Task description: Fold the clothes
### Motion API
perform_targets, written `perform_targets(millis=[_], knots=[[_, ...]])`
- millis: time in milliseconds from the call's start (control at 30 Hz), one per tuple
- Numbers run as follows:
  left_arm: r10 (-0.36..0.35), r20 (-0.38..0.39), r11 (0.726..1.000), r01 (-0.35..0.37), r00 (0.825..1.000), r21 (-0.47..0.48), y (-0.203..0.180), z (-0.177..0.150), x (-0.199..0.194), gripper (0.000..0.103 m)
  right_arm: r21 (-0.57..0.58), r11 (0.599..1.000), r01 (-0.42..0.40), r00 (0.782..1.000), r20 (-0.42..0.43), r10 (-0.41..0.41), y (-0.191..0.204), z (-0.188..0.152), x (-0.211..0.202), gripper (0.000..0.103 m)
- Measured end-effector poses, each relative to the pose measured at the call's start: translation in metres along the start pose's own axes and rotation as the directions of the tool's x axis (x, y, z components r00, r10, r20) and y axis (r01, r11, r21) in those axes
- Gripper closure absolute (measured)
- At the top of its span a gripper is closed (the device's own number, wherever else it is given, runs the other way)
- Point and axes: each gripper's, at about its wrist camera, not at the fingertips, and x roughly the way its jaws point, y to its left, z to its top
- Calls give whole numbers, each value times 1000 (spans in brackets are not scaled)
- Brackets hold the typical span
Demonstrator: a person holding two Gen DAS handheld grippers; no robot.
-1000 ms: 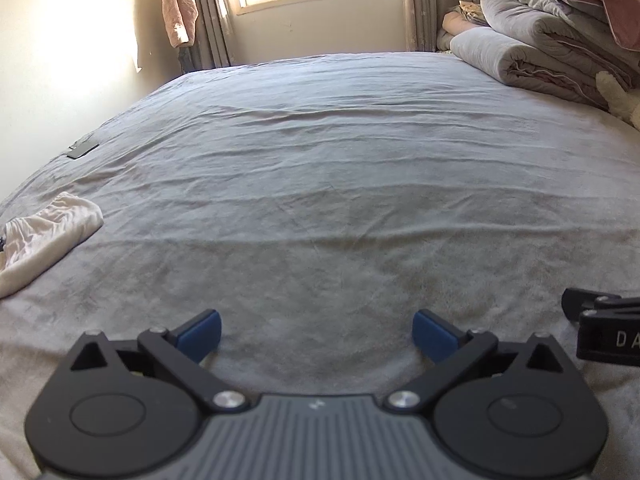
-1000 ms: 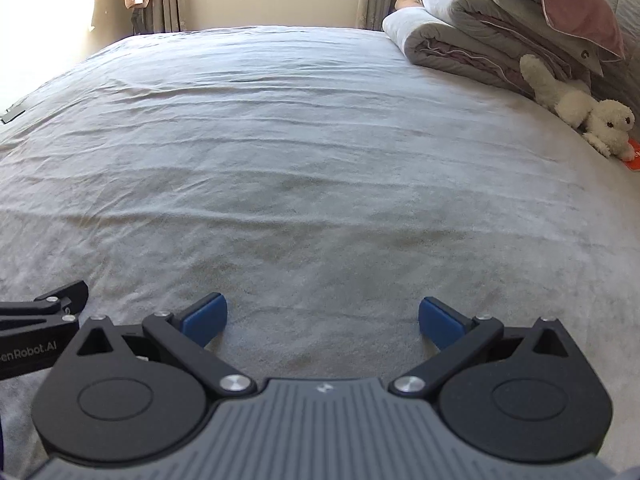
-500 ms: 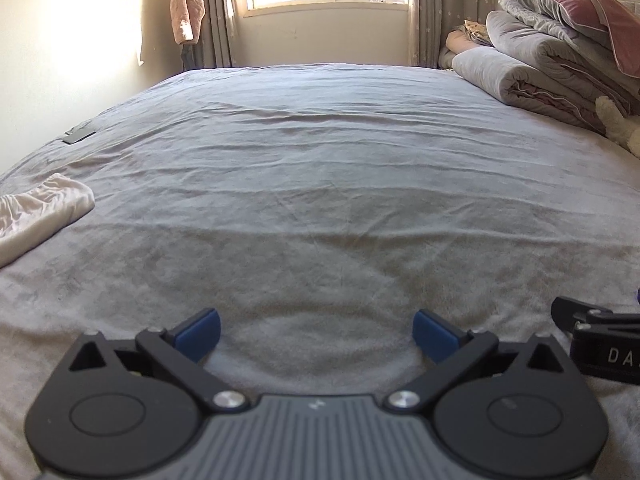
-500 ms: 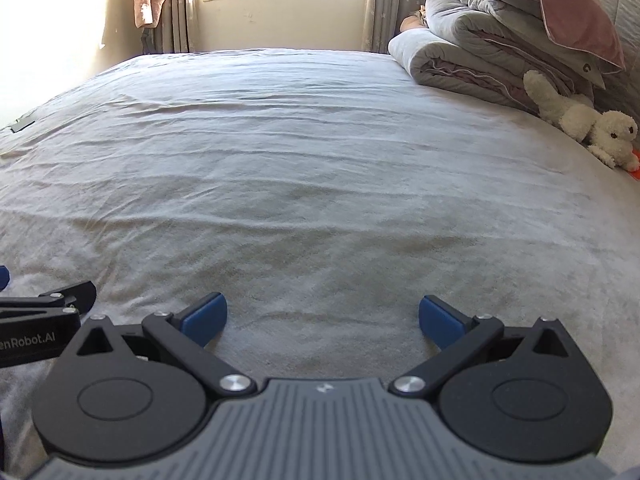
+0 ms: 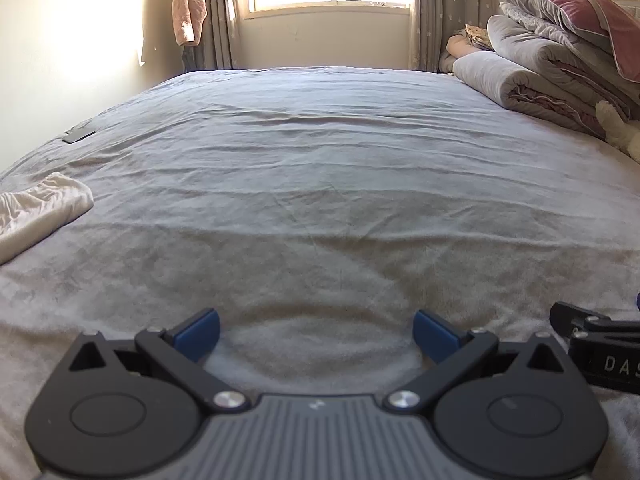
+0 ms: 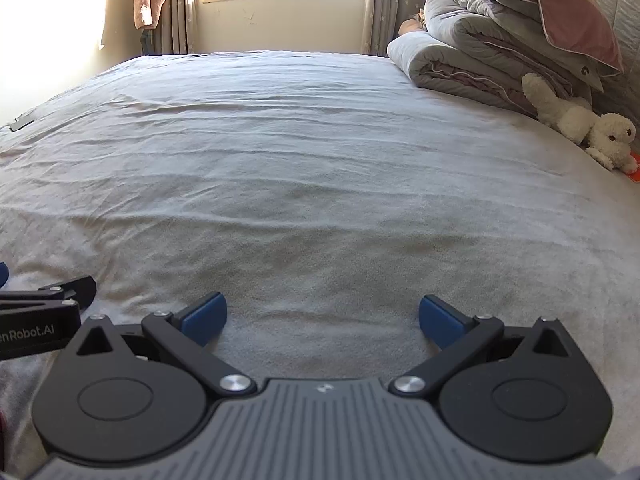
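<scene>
looking from the left wrist view, the left gripper hung low over the grey bedspread with its blue fingers spread wide and holding nothing. a cream garment lay at the far left edge. in the right wrist view, the right gripper was also spread apart and empty, with folded quilts and a white plush toy at the far right.
</scene>
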Motion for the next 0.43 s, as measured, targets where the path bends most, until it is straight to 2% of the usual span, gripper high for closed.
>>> perform_targets(millis=[433], knots=[[4,3,1000,-4,1000,5,0,0,0,0,8,1000,9,1000,7,-9,1,-2,-3,0]])
